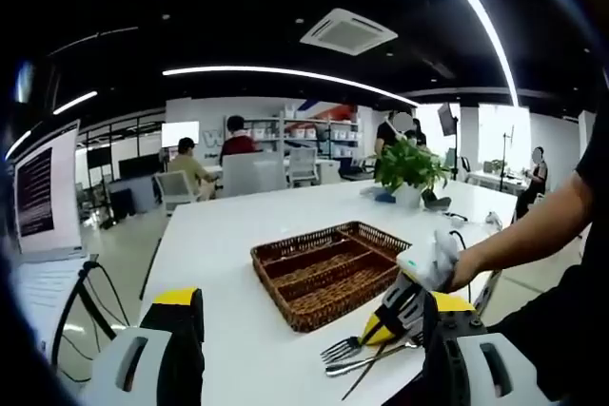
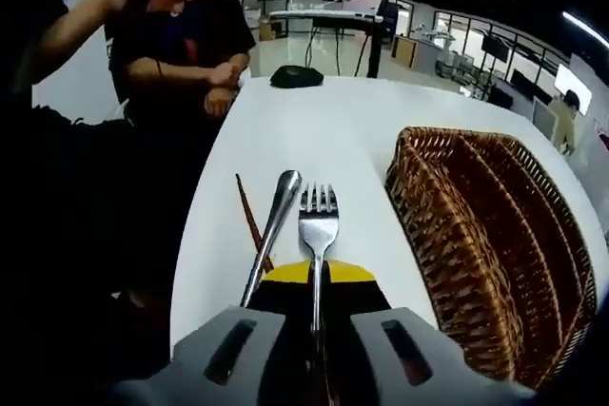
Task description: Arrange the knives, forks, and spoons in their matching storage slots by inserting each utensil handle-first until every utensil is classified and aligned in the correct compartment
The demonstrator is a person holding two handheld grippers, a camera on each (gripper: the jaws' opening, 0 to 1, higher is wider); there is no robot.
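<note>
A fork was seen lying on the white table, just beside the wicker tray, with its tines pointing away from the right gripper. The jaws of this gripper were closed together on the fork's handle. In the left gripper view the same fork was seen near the tray, with the right gripper over it and a gloved hand behind.

The fork was judged to be thin, stiff and light, of smooth metal, so it could slip or turn between the jaws; a hold on the middle of the handle was judged safer than one at its end.

A spoon lay just beside the fork, and a thin brown stick near it. The lower part of the fork's handle was hidden by the jaws. What the stick was could not be told. The jaws of the left gripper stood wide apart and held nothing.
</note>
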